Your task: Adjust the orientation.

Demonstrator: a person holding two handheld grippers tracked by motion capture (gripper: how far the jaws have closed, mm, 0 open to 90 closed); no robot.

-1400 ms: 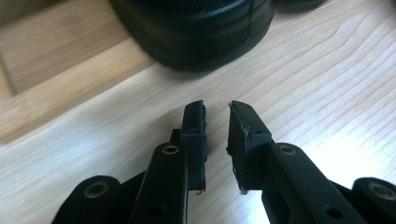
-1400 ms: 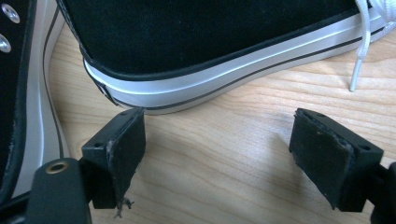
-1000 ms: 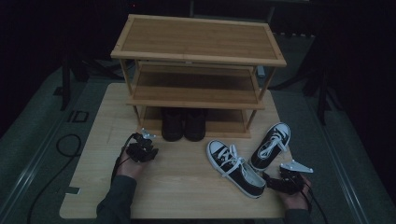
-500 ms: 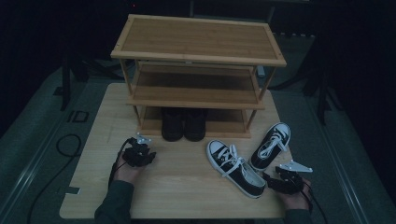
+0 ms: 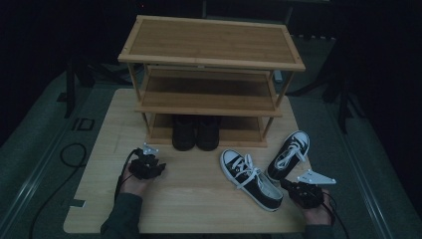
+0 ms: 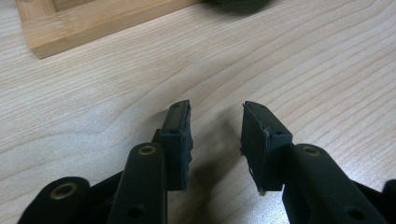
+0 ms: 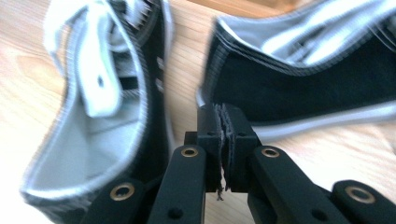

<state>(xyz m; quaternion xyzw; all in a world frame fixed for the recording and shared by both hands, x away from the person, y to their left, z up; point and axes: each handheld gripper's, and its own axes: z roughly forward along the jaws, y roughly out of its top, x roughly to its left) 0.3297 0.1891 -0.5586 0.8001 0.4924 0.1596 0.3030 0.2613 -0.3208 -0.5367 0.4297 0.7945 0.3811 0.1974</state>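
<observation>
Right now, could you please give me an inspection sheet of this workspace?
Surface: pale wooden tabletop, bare at the front.
Job's things: two black canvas sneakers with white laces, one angled, the other beside it.
Clutter: pair of black shoes on the lowest shelf of the three-tier bamboo shoe rack.
Grippers: left gripper jaws apart, empty; right gripper jaws together between the sneakers, gripping nothing.
Cables: black cable on the floor, left.
Surroundings: dark, grey floor.

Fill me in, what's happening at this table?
A person holds tongs in each hand at a wooden table with a shoe rack. The right tongs have just closed, nothing between them, between two black-and-white sneakers. The left tongs stand open over bare wood. Dark boots sit on the bottom shelf.
</observation>
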